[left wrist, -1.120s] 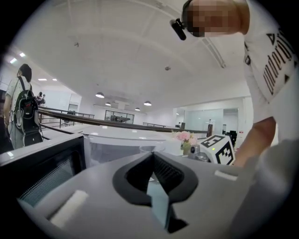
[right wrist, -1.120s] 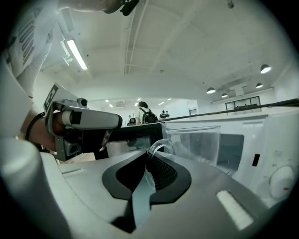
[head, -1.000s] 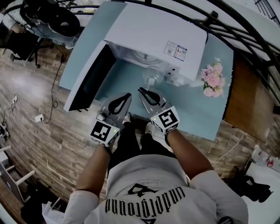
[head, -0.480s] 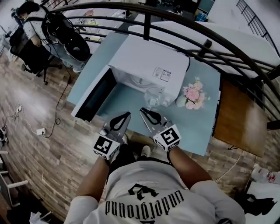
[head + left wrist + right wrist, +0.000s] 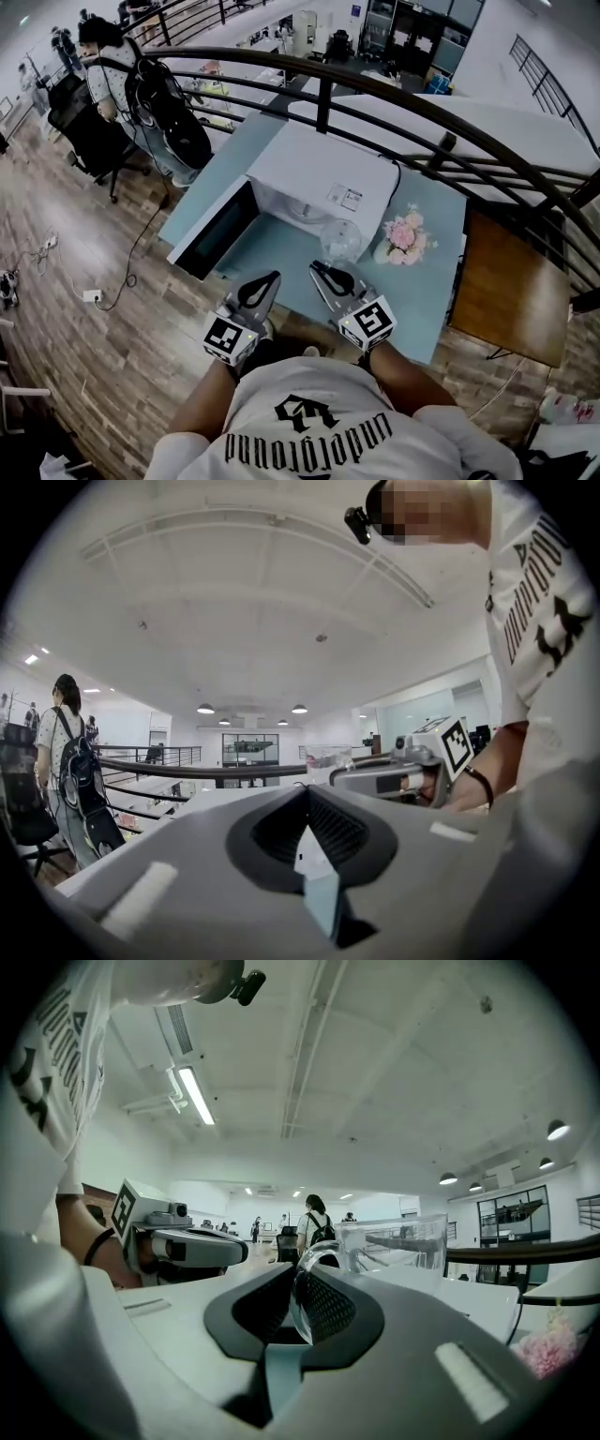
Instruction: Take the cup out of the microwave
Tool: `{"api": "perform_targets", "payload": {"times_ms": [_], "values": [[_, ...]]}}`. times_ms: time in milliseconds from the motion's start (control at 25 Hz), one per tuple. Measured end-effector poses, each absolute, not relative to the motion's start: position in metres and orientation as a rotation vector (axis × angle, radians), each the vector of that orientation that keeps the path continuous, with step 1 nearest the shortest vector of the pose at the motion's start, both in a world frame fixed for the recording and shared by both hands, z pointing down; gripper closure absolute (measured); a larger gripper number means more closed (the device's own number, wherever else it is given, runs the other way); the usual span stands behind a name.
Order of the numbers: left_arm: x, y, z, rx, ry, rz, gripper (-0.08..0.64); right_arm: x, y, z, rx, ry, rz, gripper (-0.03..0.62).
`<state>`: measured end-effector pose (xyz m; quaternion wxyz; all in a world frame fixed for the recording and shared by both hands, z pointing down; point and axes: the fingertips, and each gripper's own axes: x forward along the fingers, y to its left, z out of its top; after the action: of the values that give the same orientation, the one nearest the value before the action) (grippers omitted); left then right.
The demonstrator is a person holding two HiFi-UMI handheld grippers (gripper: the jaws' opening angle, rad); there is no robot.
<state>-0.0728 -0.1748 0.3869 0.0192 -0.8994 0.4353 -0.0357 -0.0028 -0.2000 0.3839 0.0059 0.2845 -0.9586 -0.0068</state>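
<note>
A clear glass cup (image 5: 340, 239) hangs in the air in front of the white microwave (image 5: 319, 173), whose door (image 5: 214, 230) stands open to the left. My right gripper (image 5: 324, 273) is shut on the cup's handle (image 5: 302, 1283), and the cup's body (image 5: 394, 1241) stands upright just beyond the jaws. To its left, my left gripper (image 5: 268, 279) is level and shut with nothing in it. In the left gripper view its closed jaws (image 5: 305, 794) fill the foreground, with the right gripper (image 5: 375, 780) and the cup (image 5: 323, 755) beyond.
The microwave stands on a pale blue table (image 5: 422, 281) with a pink flower bunch (image 5: 401, 236) at its right. A dark curved railing (image 5: 375, 89) runs behind, and a brown wooden table (image 5: 506, 291) lies to the right. A person with a backpack (image 5: 164, 103) stands far left.
Both grippers have risen and drawn back from the microwave, the right one carrying the cup with it. The head view now shows more of the room.
</note>
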Motion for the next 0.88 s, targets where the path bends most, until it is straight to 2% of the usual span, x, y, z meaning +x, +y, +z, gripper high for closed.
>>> {"api": "perform_targets", "payload": {"times_ms": [480, 880], "values": [[-0.086, -0.141, 0.371, -2.791, 1.284, -0.155, 0.511, 0.001, -0.173, 0.368, 0.922, -3.000, -0.042, 0.565], [-0.129, -0.079, 0.361, -2.839, 1.157, -0.190, 0.511, -0.033, -0.121, 0.355, 1.075, -2.971, -0.032, 0.565]]}}
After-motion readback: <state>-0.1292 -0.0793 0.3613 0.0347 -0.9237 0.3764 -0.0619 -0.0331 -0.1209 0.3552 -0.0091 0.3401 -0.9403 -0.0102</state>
